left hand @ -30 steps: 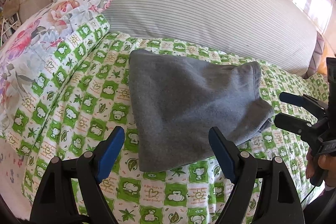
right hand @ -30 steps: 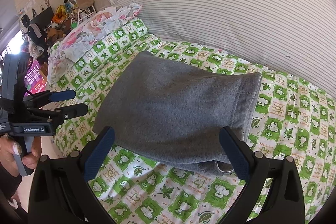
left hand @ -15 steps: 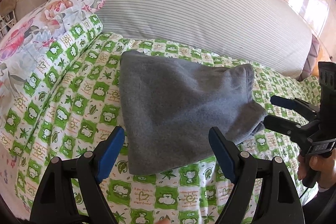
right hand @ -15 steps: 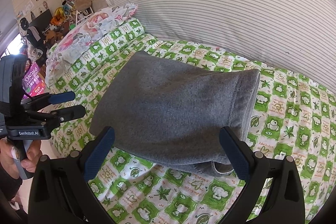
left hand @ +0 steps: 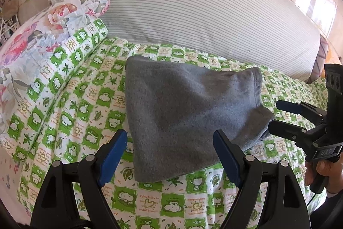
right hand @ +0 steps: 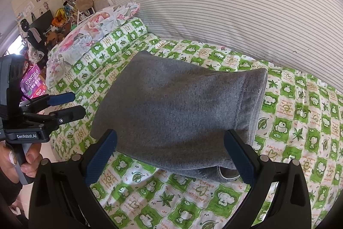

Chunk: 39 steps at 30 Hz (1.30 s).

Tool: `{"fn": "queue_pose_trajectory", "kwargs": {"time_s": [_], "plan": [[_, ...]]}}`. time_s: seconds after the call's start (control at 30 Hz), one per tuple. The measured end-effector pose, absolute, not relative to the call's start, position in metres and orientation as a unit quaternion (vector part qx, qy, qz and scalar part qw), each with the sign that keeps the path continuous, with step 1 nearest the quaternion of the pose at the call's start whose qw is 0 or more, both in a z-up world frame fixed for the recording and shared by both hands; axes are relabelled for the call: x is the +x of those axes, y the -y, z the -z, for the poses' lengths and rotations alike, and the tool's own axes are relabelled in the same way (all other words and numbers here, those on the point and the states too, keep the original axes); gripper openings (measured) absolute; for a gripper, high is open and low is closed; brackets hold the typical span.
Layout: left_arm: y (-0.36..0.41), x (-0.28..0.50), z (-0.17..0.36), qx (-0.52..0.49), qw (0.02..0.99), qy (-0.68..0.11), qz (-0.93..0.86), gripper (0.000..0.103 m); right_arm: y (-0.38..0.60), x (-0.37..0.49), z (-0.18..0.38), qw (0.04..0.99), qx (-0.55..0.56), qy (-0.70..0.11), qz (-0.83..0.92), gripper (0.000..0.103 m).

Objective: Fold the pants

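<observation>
The grey fleece pants [left hand: 193, 113] lie folded into a compact wedge on the green-and-white bed sheet [left hand: 70, 113]. Their hemmed end [right hand: 255, 104] faces right, and a loose layer shows underneath at the near right corner. My left gripper [left hand: 170, 156] is open just in front of the near edge of the pants and holds nothing. My right gripper [right hand: 170, 153] is open too, its fingers standing either side of the near right part of the pants [right hand: 182, 108] without gripping. Each gripper shows in the other's view: the right gripper [left hand: 276, 115] beside the right corner, the left gripper [right hand: 76, 104] off the left edge.
A big striped bolster [left hand: 193, 5] fills the back of the bed. A floral pillow [left hand: 36, 42] lies at the left. Beyond the bed's left edge stand a purple prunes box [right hand: 32, 83] and cluttered shelves [right hand: 64, 12]. A person's hand [left hand: 323, 171] holds each gripper handle.
Both grippers stay open and the folded pants lie as before. The views have only drifted slightly, the right gripper edging a little closer to the pants' right corner.
</observation>
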<state>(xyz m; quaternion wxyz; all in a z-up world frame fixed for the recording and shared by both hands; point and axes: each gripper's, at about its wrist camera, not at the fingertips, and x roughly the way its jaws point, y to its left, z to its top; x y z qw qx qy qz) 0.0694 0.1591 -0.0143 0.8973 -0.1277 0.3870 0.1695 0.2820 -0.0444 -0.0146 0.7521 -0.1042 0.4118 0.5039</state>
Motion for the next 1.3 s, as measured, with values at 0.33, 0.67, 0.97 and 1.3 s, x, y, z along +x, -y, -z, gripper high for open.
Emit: {"fn": "queue_pose_trajectory", "kwargs": {"time_s": [0.33, 0.67, 0.97, 1.3], "plan": [[-0.161, 0.073, 0.017, -0.122, 0.899, -0.385, -0.167, 0.083, 0.043, 0.283, 0.016, 0.752, -0.105, -0.412, -0.504, 0.1], [-0.165, 0.075, 0.02, -0.119, 0.899, -0.388, -0.167, 0.083, 0.043, 0.285, 0.016, 0.751, -0.106, -0.413, -0.504, 0.1], [-0.169, 0.078, 0.024, -0.121, 0.897, -0.391, -0.164, 0.083, 0.042, 0.287, 0.019, 0.751, -0.106, -0.414, -0.503, 0.1], [-0.173, 0.081, 0.029, -0.12, 0.895, -0.398, -0.161, 0.083, 0.042, 0.289, 0.021, 0.751, -0.105, -0.415, -0.503, 0.1]]}}
